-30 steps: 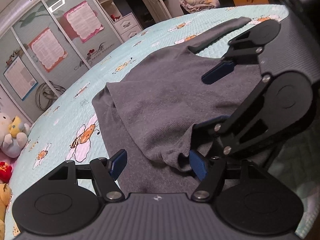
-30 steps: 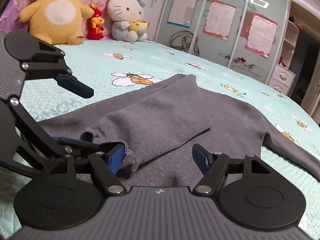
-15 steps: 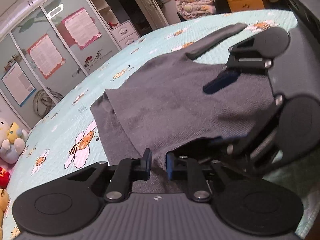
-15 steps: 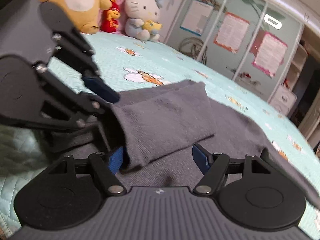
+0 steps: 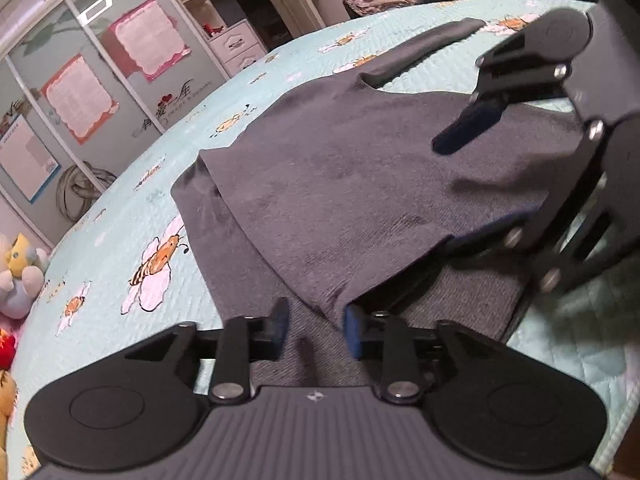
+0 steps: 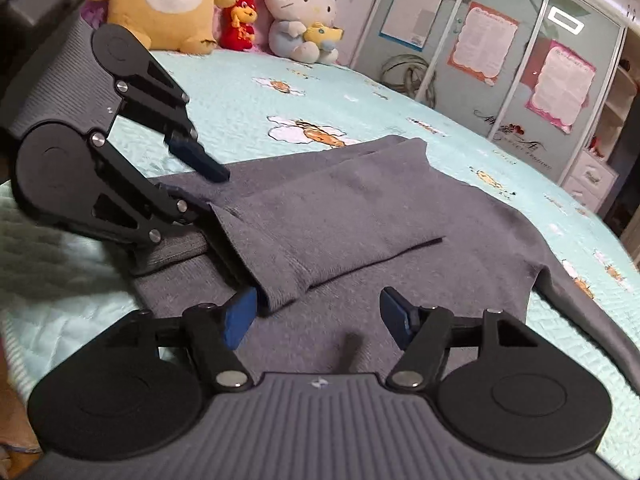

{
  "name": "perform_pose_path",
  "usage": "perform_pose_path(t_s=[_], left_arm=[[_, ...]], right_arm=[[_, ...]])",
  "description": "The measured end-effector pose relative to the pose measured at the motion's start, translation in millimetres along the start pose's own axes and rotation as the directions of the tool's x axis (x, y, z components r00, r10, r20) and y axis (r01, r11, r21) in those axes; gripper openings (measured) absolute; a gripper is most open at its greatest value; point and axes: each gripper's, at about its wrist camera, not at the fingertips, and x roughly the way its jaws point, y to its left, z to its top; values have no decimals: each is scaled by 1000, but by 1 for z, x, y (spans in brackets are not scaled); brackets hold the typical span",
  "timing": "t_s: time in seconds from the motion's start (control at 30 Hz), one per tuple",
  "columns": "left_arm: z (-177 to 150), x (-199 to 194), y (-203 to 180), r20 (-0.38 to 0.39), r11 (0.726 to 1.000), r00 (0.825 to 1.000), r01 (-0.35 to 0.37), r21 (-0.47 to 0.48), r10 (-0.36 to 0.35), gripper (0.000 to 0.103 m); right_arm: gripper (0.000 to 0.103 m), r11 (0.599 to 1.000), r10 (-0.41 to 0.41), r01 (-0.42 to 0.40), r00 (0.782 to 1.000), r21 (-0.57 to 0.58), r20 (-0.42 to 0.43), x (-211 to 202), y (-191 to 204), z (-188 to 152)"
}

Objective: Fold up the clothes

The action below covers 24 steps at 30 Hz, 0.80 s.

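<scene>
Left wrist: my left tongs (image 5: 314,330) released, pads apart over the sweater (image 5: 352,184) on the bed (image 5: 132,216).

Right wrist: right tongs (image 6: 318,318) released beside the folded sleeve (image 6: 332,224). Soft, limp knit; best gripped at the cuff edge.

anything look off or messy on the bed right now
Nothing damaged or spilled. The grey sweater is half folded: one sleeve lies across the body, while the other sleeve trails straight out on the bedspread, not yet folded in.
</scene>
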Motion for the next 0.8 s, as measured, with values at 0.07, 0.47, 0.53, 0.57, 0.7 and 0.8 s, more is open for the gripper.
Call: perform_pose_path(t_s=[0.07, 0.47, 0.53, 0.57, 0.7, 0.8], left_arm=[[0, -6, 12, 14, 996, 999, 38, -81, -37, 57], [9, -2, 71, 165, 818, 961, 276, -504, -222, 39], [10, 5, 74, 157, 809, 960, 279, -518, -231, 28], [10, 9, 76, 153, 804, 960, 281, -525, -236, 30], [12, 25, 82, 138, 783, 957, 287, -551, -254, 30], [13, 36, 87, 127, 768, 955, 291, -571, -268, 32]], right_arm=[[68, 995, 57, -57, 998, 86, 5, -8, -14, -2], [42, 507, 316, -422, 902, 751, 293, 36, -110, -12], [42, 470, 328, -390, 910, 792, 253, 58, -111, -18], [42, 465, 333, -353, 919, 812, 209, 69, -111, -22], [35, 437, 363, -340, 914, 833, 183, 74, -117, -28], [35, 451, 348, -361, 913, 816, 211, 70, -133, -12]])
